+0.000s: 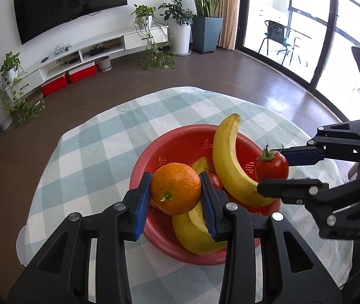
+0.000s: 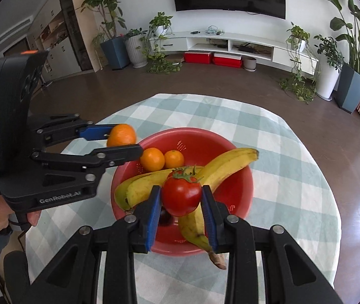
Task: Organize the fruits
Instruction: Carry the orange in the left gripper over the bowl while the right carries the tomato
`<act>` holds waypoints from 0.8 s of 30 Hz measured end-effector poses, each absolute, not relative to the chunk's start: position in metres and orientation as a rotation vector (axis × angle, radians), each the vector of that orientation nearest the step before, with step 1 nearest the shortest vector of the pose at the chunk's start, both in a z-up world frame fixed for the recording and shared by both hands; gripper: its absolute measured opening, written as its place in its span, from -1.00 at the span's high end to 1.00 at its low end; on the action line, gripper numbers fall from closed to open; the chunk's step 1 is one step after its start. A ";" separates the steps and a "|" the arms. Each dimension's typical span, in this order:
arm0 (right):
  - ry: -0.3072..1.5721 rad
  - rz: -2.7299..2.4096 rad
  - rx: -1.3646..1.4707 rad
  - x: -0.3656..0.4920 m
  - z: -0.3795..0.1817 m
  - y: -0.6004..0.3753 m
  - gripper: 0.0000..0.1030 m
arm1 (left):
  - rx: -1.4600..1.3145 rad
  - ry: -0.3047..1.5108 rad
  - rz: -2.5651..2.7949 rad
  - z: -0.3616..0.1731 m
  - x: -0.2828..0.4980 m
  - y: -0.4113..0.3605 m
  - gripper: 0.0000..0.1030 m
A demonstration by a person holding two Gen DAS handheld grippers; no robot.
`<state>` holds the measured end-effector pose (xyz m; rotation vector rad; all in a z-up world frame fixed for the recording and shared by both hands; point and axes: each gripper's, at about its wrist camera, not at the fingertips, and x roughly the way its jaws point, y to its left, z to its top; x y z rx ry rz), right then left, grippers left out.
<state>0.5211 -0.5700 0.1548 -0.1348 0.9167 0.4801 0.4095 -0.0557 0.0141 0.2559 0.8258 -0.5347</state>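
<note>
Red colander (image 1: pixel 180 139) below: your left gripper (image 1: pixel 176 192) clamps an orange (image 1: pixel 176 188), right gripper (image 2: pixel 181 197) a tomato (image 2: pixel 181 193). Mid-carry; nxt pick separate spots on tablecloth (image 1: pixel 91 152).

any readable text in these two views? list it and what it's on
"GenRobot.AI": side of the left gripper body, right wrist view.
"Data Acquisition System": small label at the rear of that body.
Embossed letters on the right gripper body, left wrist view: too faint to read.
No other text.
</note>
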 end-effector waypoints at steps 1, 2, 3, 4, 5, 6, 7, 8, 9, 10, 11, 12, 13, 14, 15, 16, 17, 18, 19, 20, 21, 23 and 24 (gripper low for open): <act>0.926 0.481 -0.147 0.524 0.151 -0.567 0.34 | 0.260 0.835 -0.539 0.010 0.413 -0.059 0.33; 0.933 0.480 -0.156 0.525 0.148 -0.564 0.34 | 0.262 0.841 -0.541 0.003 0.416 -0.062 0.33; 0.940 0.478 -0.162 0.527 0.145 -0.562 0.34 | 0.266 0.846 -0.544 -0.001 0.419 -0.065 0.33; 0.948 0.478 -0.168 0.529 0.142 -0.561 0.34 | 0.265 0.850 -0.546 -0.005 0.421 -0.067 0.33; 0.957 0.477 -0.173 0.531 0.138 -0.560 0.34 | 0.263 0.855 -0.547 -0.009 0.423 -0.068 0.33; 0.967 0.479 -0.179 0.532 0.134 -0.560 0.34 | 0.263 0.861 -0.550 -0.012 0.425 -0.069 0.33; 0.978 0.482 -0.189 0.532 0.131 -0.558 0.34 | 0.267 0.869 -0.554 -0.017 0.427 -0.070 0.33; 0.988 0.482 -0.201 0.533 0.127 -0.557 0.34 | 0.274 0.875 -0.556 -0.022 0.430 -0.071 0.33; 0.993 0.479 -0.215 0.533 0.124 -0.555 0.34 | 0.282 0.878 -0.553 -0.025 0.431 -0.072 0.33; 0.988 0.476 -0.227 0.533 0.122 -0.553 0.33 | 0.287 0.876 -0.553 -0.028 0.432 -0.073 0.33; 0.979 0.473 -0.237 0.533 0.121 -0.552 0.33 | 0.289 0.872 -0.552 -0.029 0.433 -0.073 0.33; 0.979 0.470 -0.241 0.533 0.121 -0.552 0.33 | 0.286 0.871 -0.551 -0.029 0.434 -0.073 0.33; 0.979 0.469 -0.237 0.534 0.122 -0.552 0.33 | 0.286 0.872 -0.550 -0.030 0.435 -0.074 0.33; 0.980 0.469 -0.234 0.535 0.122 -0.552 0.33 | 0.290 0.871 -0.549 -0.030 0.435 -0.074 0.32; 0.980 0.469 -0.233 0.536 0.122 -0.551 0.33 | 0.294 0.870 -0.546 -0.030 0.435 -0.075 0.32; 0.978 0.466 -0.237 0.536 0.122 -0.551 0.33 | 0.296 0.868 -0.540 -0.030 0.435 -0.075 0.32; 0.976 0.467 -0.236 0.536 0.122 -0.551 0.33 | 0.292 0.867 -0.540 -0.030 0.435 -0.075 0.32; 0.976 0.467 -0.236 0.536 0.122 -0.551 0.33 | 0.289 0.867 -0.542 -0.030 0.436 -0.074 0.31; 0.974 0.467 -0.238 0.536 0.122 -0.551 0.33 | 0.290 0.865 -0.540 -0.030 0.436 -0.074 0.31; 0.973 0.466 -0.239 0.536 0.122 -0.551 0.33 | 0.292 0.864 -0.538 -0.029 0.436 -0.074 0.31; 0.973 0.465 -0.238 0.536 0.122 -0.552 0.33 | 0.290 0.863 -0.537 -0.030 0.436 -0.074 0.31; 0.973 0.465 -0.236 0.537 0.123 -0.552 0.33 | 0.286 0.862 -0.534 -0.029 0.436 -0.074 0.30; 0.973 0.465 -0.238 0.537 0.123 -0.552 0.33 | 0.286 0.861 -0.532 -0.029 0.436 -0.074 0.29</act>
